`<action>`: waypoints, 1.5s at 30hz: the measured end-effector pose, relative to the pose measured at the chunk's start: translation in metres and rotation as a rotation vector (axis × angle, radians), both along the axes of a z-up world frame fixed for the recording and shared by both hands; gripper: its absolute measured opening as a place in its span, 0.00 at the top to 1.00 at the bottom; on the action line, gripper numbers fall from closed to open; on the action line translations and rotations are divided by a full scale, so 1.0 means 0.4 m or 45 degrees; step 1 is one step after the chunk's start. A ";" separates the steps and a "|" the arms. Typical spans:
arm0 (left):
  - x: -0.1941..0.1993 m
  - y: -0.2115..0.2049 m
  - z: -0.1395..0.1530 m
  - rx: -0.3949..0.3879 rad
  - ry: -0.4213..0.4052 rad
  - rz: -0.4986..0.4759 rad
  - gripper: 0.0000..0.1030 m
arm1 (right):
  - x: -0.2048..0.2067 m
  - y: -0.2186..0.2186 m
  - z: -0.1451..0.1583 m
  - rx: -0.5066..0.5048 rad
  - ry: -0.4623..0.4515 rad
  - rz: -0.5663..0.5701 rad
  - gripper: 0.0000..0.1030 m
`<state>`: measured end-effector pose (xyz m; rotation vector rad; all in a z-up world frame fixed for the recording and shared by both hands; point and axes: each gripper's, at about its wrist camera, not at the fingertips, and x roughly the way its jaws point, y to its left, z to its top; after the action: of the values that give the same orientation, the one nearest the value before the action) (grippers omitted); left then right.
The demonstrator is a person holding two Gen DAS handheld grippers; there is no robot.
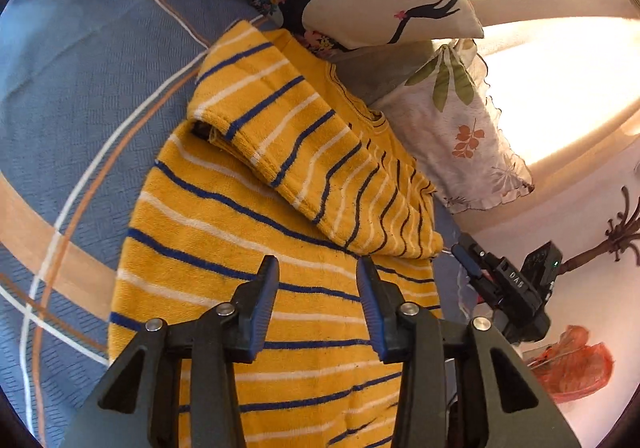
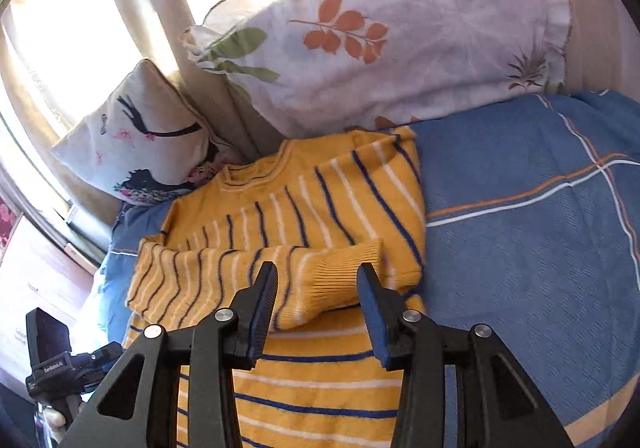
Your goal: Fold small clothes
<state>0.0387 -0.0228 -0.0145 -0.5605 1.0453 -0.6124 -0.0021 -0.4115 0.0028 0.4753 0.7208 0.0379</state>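
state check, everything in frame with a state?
Yellow striped sweater: flat on the bedspread, both sleeves folded across the chest, body not yet folded.
Left claw: open, empty, over the sweater.
Right claw: open, empty, sleeve cuff lies loose beyond it.

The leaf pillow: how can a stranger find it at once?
Start from the blue bedspread and follow the yellow striped sweater up to its collar. Two cushions stand there. The leaf pillow is the larger, printed with orange and green leaves; the silhouette cushion beside it shows a black figure and pink butterflies.
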 end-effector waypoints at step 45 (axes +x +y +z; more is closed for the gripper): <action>-0.339 0.095 -0.110 -0.053 0.025 -0.105 0.92 | -0.502 0.162 -0.197 0.379 0.086 0.136 0.81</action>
<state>-0.0968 0.0153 -0.0583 -0.5627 1.0803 -0.7036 -0.2029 -0.3468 -0.0758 0.7248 0.8108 0.2331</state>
